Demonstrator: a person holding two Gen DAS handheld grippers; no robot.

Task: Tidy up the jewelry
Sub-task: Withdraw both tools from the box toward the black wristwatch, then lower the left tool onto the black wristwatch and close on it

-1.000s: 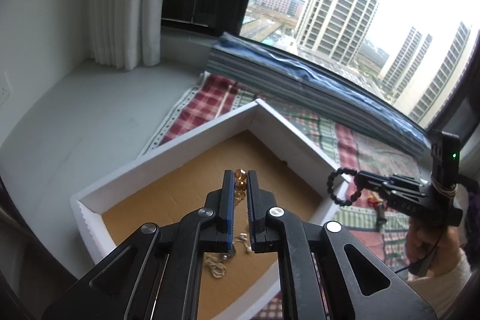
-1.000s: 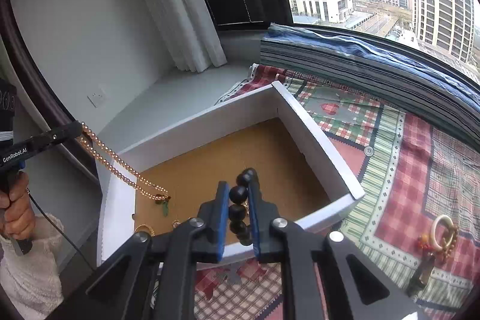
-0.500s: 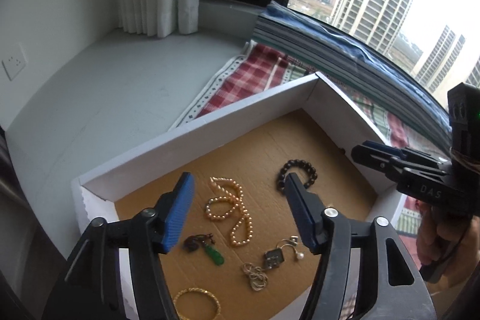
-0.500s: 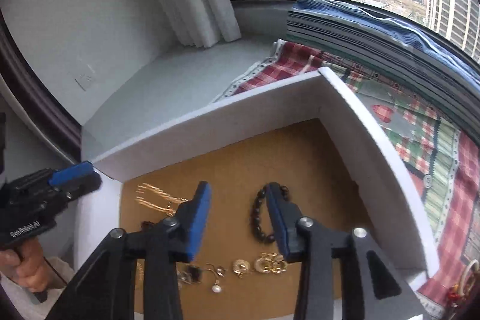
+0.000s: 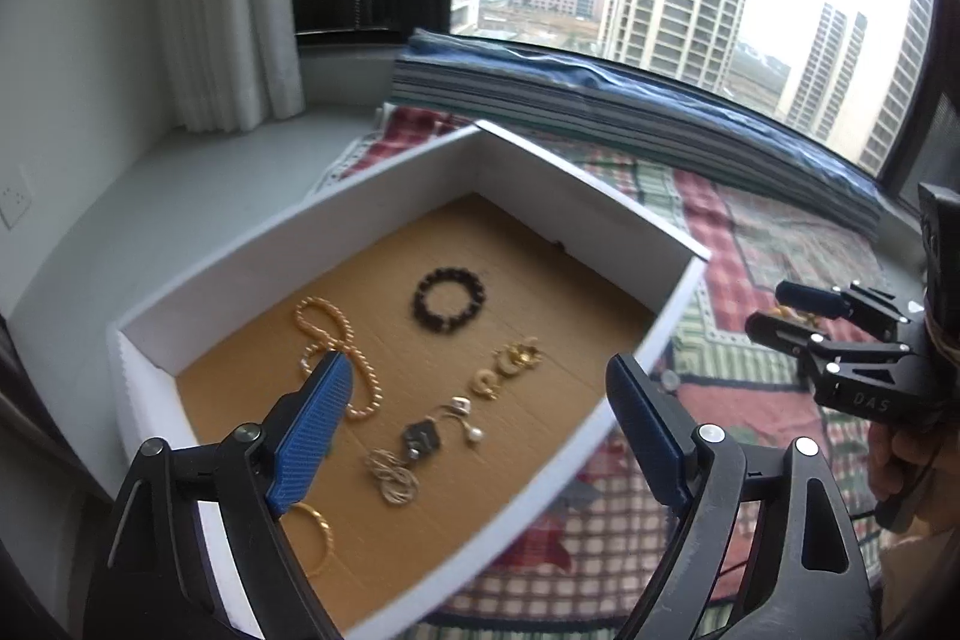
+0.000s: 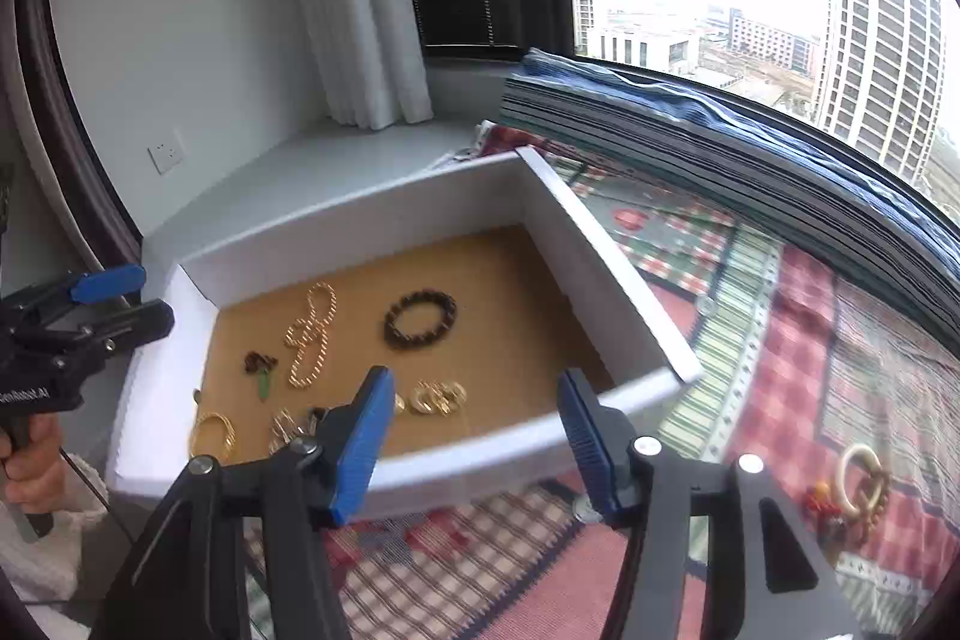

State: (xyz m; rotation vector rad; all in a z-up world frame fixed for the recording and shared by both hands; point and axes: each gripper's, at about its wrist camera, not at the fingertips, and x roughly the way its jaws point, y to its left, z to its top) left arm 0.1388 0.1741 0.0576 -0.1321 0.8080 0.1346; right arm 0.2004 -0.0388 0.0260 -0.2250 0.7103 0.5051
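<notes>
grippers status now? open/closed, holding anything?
Left gripper: open, jaws just widened, holding nothing.
Right gripper: open, jaws just widened, holding nothing.

White box point(image 5: 384, 196) with brown floor, dark bead bracelet point(image 5: 448, 300), red-green plaid cloth point(image 6: 798, 340)

Black grippers point(image 5: 480, 430), ridged blue pads point(image 5: 312, 424)

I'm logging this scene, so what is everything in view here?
white tray: one, brown floor, on the cloth
black bead bracelet: one, tray's far middle
pearl necklace: one, peach-gold, tray's left
gold bangle: one, tray's near left corner
green pendant: one, beside the necklace
gold earrings: a cluster, tray's near middle
pale ring charm: one, on the plaid cloth
left hand-held gripper: open, empty
right hand-held gripper: open, empty
</notes>
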